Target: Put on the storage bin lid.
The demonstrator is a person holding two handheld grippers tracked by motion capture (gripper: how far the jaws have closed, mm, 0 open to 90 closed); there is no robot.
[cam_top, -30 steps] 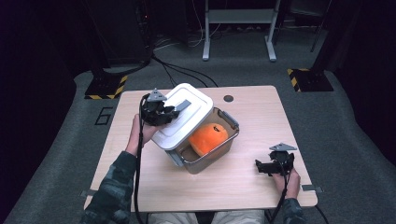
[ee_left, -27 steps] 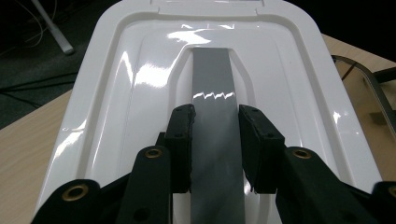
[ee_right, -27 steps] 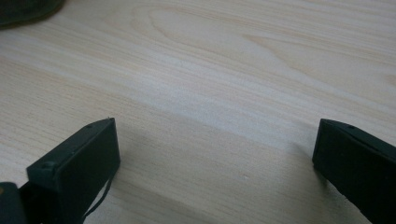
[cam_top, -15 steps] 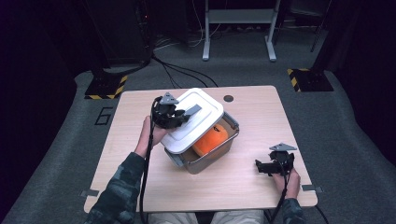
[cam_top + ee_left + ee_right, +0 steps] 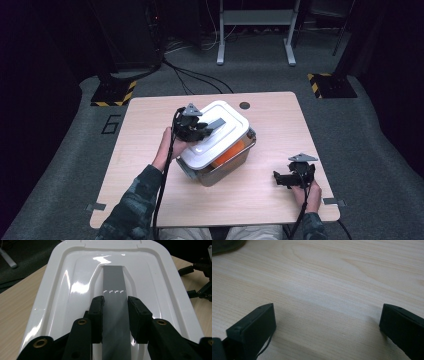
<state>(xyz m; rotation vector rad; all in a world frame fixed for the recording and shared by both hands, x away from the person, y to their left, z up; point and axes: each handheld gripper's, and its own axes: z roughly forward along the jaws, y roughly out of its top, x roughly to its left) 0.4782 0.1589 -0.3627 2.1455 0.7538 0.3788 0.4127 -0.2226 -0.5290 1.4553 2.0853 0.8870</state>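
The lid (image 5: 216,131) has slid across and now nearly covers the bin (image 5: 226,167) mid-table, the orange thing (image 5: 231,152) just peeking out, so closing looks close. Left gripper (image 5: 115,315) stays clamped on the lid's grey handle (image 5: 114,285); right gripper (image 5: 287,178) waits, jaws apart.

The lid (image 5: 75,290) is glossy white plastic with bright highlights; its handle strip (image 5: 115,305) is matt grey. The container (image 5: 220,172) below looks like clear plastic. The tabletop (image 5: 337,277) is pale, smooth wood-grain. The left gripper (image 5: 115,315) is matt black plastic with brassy rivets.
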